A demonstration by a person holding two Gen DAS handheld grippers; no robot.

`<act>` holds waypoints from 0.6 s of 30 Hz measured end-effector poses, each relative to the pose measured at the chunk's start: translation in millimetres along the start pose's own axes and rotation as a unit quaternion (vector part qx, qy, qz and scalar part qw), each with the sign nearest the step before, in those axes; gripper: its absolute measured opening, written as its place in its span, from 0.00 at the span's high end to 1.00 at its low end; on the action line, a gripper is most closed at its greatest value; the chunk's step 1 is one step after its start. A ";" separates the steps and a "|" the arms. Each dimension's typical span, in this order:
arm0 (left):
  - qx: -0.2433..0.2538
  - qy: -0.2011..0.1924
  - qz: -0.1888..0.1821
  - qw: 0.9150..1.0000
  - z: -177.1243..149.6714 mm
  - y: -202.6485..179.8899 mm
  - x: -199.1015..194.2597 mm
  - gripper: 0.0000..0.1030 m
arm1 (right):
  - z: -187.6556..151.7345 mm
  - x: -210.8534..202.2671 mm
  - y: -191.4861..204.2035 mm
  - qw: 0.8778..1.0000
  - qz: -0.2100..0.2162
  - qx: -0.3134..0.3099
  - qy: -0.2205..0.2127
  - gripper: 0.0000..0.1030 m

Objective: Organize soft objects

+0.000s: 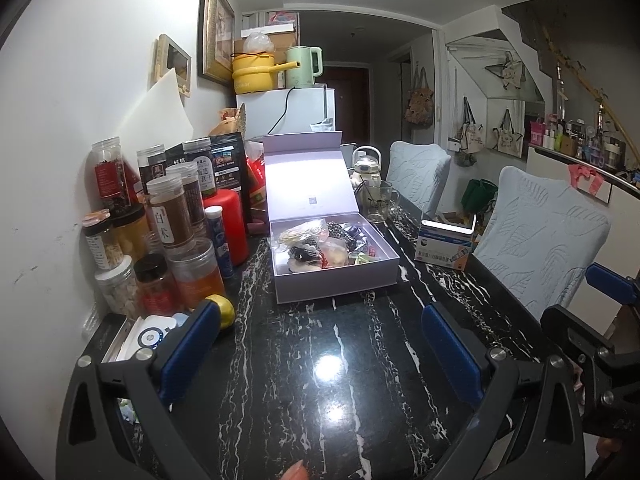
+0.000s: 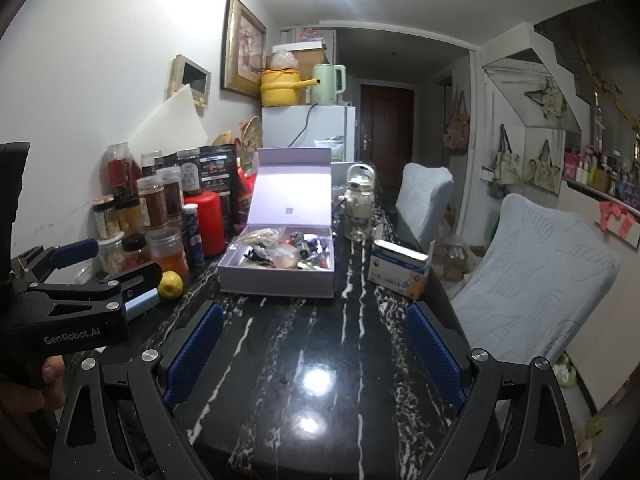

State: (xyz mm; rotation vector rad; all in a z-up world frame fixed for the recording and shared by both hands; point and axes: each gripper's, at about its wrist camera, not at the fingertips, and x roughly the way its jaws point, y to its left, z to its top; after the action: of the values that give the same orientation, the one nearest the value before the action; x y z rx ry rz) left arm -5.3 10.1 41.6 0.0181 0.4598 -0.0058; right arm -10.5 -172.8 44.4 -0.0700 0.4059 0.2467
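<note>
A pale lilac gift box with its lid up stands on the black marble table. Small soft items and pouches lie jumbled inside it. The box also shows in the right wrist view, with the items in it. My left gripper is open and empty, hovering over the table short of the box. My right gripper is open and empty, also short of the box. The left gripper's body shows at the left of the right wrist view.
Several jars and bottles crowd the table's left side by the wall, with a yellow fruit near my left finger. A blue-white carton and a glass jug stand right of the box. Two covered chairs line the right edge.
</note>
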 end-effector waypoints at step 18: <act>0.003 -0.001 0.003 1.000 -2.6 -0.4 3.5 0.01 | -4.9 3.6 -2.9 1.000 -0.001 0.001 0.008 0.09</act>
State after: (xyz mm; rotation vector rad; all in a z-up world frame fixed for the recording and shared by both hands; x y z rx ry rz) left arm -3.3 9.7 37.7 0.0253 0.4579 -0.0015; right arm -8.5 -175.4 38.5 -0.0702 0.4224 0.2448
